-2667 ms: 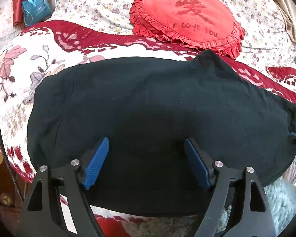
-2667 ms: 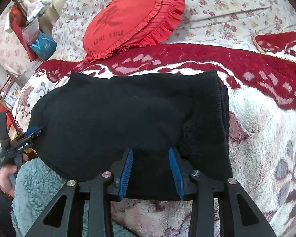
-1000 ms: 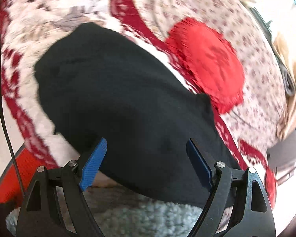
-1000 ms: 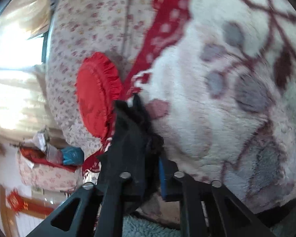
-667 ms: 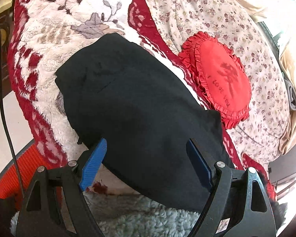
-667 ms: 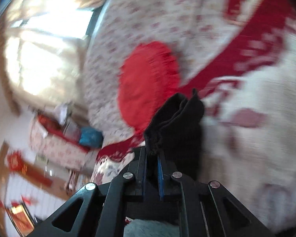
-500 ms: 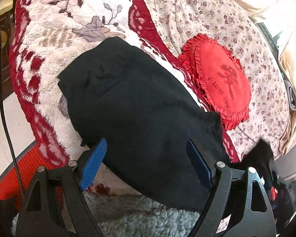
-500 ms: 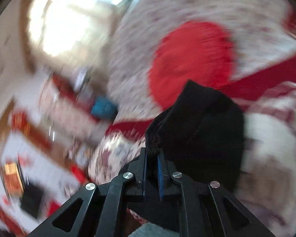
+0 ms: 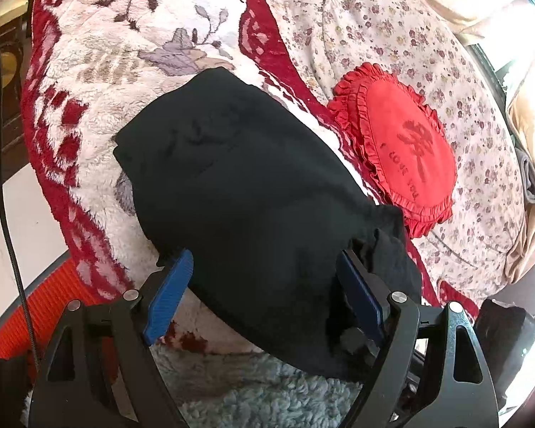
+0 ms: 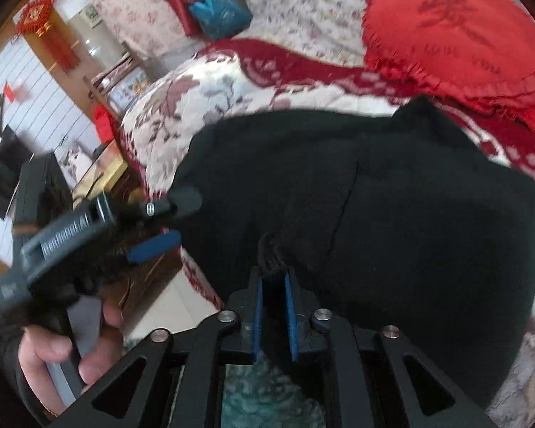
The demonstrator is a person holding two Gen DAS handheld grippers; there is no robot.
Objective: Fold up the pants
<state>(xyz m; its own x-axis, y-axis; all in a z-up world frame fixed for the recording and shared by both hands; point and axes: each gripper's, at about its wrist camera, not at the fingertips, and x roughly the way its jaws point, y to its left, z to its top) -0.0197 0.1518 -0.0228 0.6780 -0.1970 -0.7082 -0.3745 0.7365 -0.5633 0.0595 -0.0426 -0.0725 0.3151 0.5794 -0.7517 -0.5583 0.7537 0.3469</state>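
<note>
The black pants (image 9: 242,192) lie folded on the red and white plush blanket (image 9: 100,60). My left gripper (image 9: 264,285) is open, its blue pads on either side of the near edge of the pants, holding nothing. My right gripper (image 10: 274,281) is shut on a bunched corner of the pants (image 10: 392,214) and has carried it over the rest of the cloth. The left gripper also shows in the right wrist view (image 10: 160,221), open at the left end of the pants. The lifted corner shows beside my left gripper's right finger (image 9: 385,249).
A red heart-shaped frilled pillow (image 9: 406,153) lies beyond the pants on the floral bedding (image 9: 356,18). A pale blue fleece sleeve (image 9: 267,392) is at the near edge. The bed edge drops to the floor (image 9: 18,210) at the left. Furniture and a blue bag (image 10: 221,14) stand beyond.
My right gripper has closed on the right end of the pants, lifted it and swung it leftward over the rest. My left gripper has stayed open near the front edge.
</note>
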